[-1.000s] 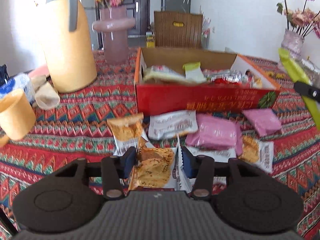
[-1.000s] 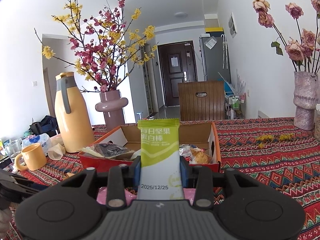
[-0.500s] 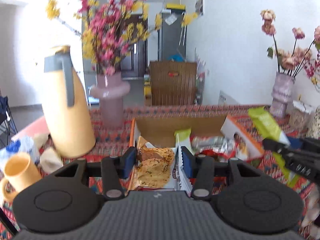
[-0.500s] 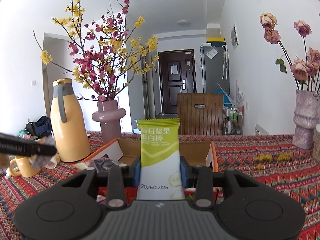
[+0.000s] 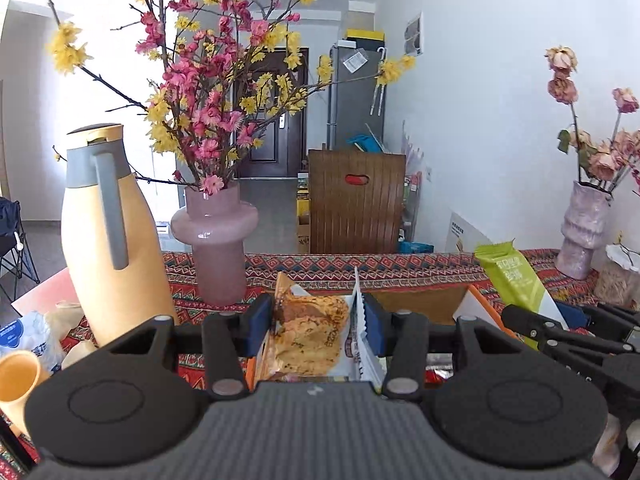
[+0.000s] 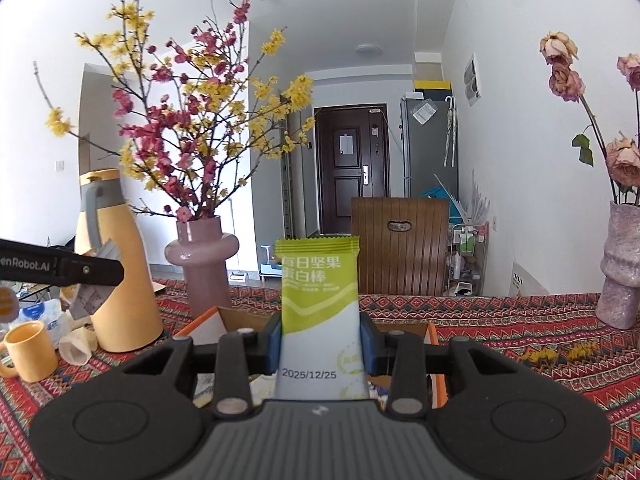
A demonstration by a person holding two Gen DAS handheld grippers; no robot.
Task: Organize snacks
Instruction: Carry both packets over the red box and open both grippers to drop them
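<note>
My left gripper (image 5: 318, 322) is shut on a cookie packet (image 5: 308, 338) with an orange and white wrapper, held up above the table. My right gripper (image 6: 320, 344) is shut on a green and white nut bar packet (image 6: 320, 312), held upright. The bar also shows at the right of the left wrist view (image 5: 516, 280). The orange cardboard snack box (image 6: 224, 318) lies just beyond and below both grippers, mostly hidden by them; its inner wall shows in the left wrist view (image 5: 420, 304). The left gripper's arm shows at the left of the right wrist view (image 6: 64, 268).
A tall yellow thermos (image 5: 108, 248) and a pink vase of blossoms (image 5: 216, 236) stand at the back left. A yellow mug (image 6: 30, 350) sits at the left. A pale vase of dried roses (image 6: 618, 272) stands at the right. A patterned red cloth (image 6: 520, 344) covers the table.
Both grippers have risen with their packets. The left one lifted the cookie packet off the table and tilted up, so the snacks on the cloth have dropped out of view.
</note>
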